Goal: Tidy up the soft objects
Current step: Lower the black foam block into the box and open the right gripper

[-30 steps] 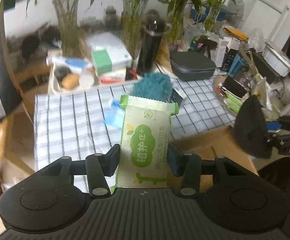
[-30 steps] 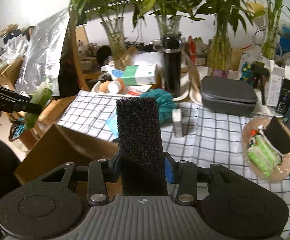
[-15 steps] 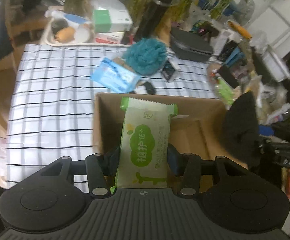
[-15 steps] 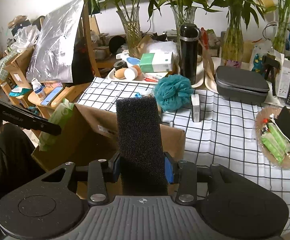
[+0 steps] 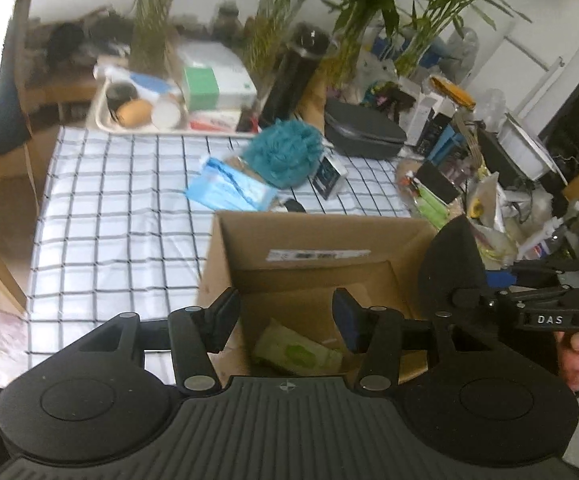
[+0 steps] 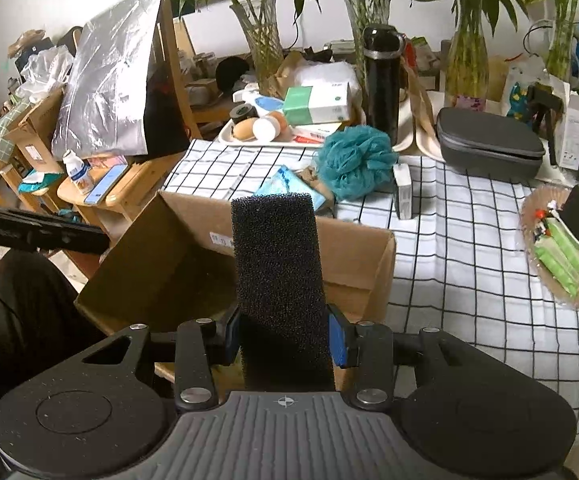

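**Sponge over the box, packet already in**

Black foam sponge (image 6: 279, 280): light, squashy, springs back; I pinch it low across its width in my right gripper (image 6: 285, 340). Cardboard box (image 5: 321, 248) below. Green tissue packet (image 5: 297, 354) lies inside; my left gripper (image 5: 287, 320) hangs spread, empty.

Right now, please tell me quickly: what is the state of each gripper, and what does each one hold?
Left gripper: open, holding nothing; the green packet lies in the cardboard box.
Right gripper: shut on the black sponge.
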The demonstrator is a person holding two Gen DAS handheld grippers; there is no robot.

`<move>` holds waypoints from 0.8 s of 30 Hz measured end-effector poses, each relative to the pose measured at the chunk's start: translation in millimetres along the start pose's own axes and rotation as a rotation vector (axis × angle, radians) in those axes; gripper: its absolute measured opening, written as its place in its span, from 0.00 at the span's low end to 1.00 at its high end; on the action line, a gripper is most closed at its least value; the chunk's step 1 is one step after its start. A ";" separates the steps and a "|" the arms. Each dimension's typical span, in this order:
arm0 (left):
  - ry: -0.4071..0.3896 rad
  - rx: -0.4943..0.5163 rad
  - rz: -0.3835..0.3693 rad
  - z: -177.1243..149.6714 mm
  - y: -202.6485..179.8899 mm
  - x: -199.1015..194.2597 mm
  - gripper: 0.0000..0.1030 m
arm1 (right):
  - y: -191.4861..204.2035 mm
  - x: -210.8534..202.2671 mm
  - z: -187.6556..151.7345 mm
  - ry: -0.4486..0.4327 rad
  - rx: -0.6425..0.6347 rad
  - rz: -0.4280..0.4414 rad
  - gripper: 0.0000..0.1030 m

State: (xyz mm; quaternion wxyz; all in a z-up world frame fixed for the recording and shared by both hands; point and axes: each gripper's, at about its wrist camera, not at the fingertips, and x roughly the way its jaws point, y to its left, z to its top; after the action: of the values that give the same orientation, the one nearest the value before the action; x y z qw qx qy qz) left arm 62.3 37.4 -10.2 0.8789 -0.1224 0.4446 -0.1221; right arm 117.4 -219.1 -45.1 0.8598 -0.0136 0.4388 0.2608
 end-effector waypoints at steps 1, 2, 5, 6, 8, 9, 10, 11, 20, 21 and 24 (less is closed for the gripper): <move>-0.009 0.007 0.005 0.3 0.4 -2.3 0.49 | 1.0 1.7 -0.6 0.004 0.000 0.002 0.44; -0.021 0.013 0.013 -0.8 1.4 -5.5 0.49 | 2.2 3.4 -1.1 0.008 -0.002 0.002 0.44; -0.041 0.029 0.028 -2.3 2.9 -10.9 0.49 | 6.1 8.1 0.1 0.017 -0.023 -0.003 0.44; -0.043 0.037 0.034 -2.5 3.1 -11.8 0.49 | 7.0 9.5 1.0 0.018 -0.033 0.001 0.44; -0.043 0.048 0.045 -2.6 3.8 -11.8 0.49 | 9.5 11.0 4.2 0.019 -0.063 0.027 0.44; -0.041 0.048 0.049 -3.0 4.1 -11.6 0.49 | 11.5 11.8 6.5 0.018 -0.081 0.043 0.44; -0.039 0.048 0.049 -3.8 5.4 -11.5 0.49 | 13.3 12.6 8.7 0.018 -0.101 0.057 0.44; -0.038 0.047 0.048 -3.8 6.8 -11.1 0.49 | 16.3 14.0 11.7 0.019 -0.126 0.068 0.44; -0.046 0.087 0.101 -8.1 7.2 -7.4 0.50 | 28.0 29.2 8.0 0.026 -0.218 0.044 0.89; -0.046 0.095 0.113 -8.4 6.8 -6.4 0.55 | 27.1 29.2 5.7 0.025 -0.212 0.045 0.93; -0.054 0.115 0.139 -9.5 7.7 -3.3 0.70 | 24.7 25.7 -2.0 0.010 -0.201 0.040 1.00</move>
State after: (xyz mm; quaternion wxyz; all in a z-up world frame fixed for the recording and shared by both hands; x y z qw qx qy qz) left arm 53.4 44.7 -15.7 0.9024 -0.0437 0.4205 -0.0830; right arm 116.9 -187.0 -60.9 0.8465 -0.0923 0.4150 0.3204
